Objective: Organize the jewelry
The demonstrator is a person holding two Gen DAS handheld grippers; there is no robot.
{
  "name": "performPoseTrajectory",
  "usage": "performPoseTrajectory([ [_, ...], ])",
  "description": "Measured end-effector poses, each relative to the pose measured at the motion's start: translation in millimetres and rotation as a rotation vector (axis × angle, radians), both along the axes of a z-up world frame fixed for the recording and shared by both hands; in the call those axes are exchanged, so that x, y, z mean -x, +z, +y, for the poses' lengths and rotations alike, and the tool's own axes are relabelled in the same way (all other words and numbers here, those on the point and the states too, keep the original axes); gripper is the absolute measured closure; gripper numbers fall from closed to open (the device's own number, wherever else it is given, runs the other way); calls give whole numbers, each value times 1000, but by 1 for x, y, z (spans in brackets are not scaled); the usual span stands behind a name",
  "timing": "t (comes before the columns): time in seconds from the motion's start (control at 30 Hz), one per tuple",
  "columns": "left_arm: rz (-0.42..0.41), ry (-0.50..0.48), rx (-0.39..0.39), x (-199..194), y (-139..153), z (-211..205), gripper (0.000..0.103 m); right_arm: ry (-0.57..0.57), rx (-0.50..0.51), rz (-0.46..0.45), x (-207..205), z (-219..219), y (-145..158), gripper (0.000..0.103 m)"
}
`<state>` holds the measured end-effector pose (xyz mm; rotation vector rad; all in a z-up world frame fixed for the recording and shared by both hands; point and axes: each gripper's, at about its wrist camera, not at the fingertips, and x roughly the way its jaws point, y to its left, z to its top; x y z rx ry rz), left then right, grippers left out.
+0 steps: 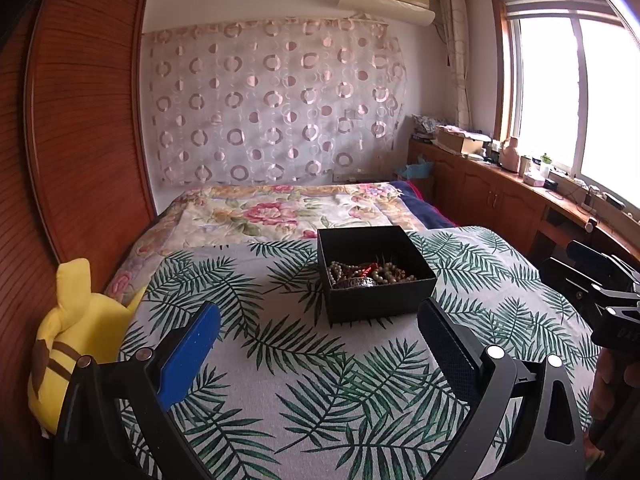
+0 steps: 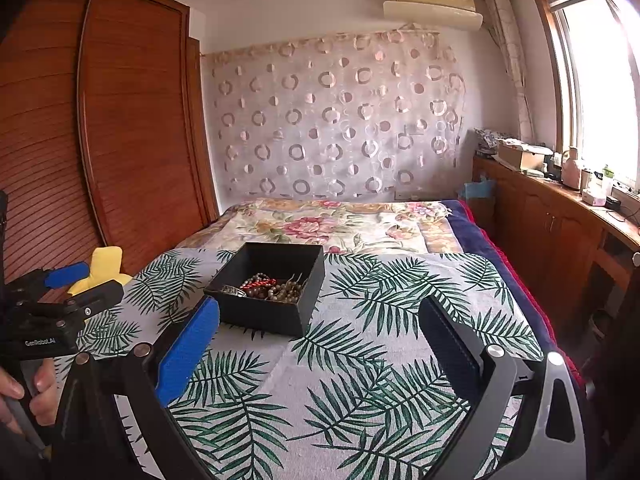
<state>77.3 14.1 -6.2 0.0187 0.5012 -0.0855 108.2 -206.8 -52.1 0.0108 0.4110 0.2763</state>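
A black open box (image 1: 376, 304) stands on the leaf-print cloth (image 1: 300, 380). It holds beaded strands, a red piece and a silver bangle (image 1: 362, 282). My left gripper (image 1: 320, 320) is open and empty, its jaws wide, just short of the box. In the right wrist view the box (image 2: 264, 316) sits ahead to the left, jewelry (image 2: 268, 286) inside. My right gripper (image 2: 320, 316) is open and empty, near the box's right front corner. Each gripper shows at the edge of the other's view: the right gripper (image 1: 600, 280) and the left gripper (image 2: 60, 292).
A yellow plush toy (image 1: 76, 344) lies at the cloth's left edge by the wooden wardrobe (image 1: 80, 120). A floral bedspread (image 1: 280, 212) lies beyond the box. A wooden cabinet (image 1: 500, 192) with clutter runs under the window on the right.
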Motion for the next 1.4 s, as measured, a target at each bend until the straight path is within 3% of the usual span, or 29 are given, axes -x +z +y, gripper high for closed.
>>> performPoseTrajectory([
  [1.4,-29,-2,-5,4,15,-6,8,-4,-1,0,0,-5,-3,2],
])
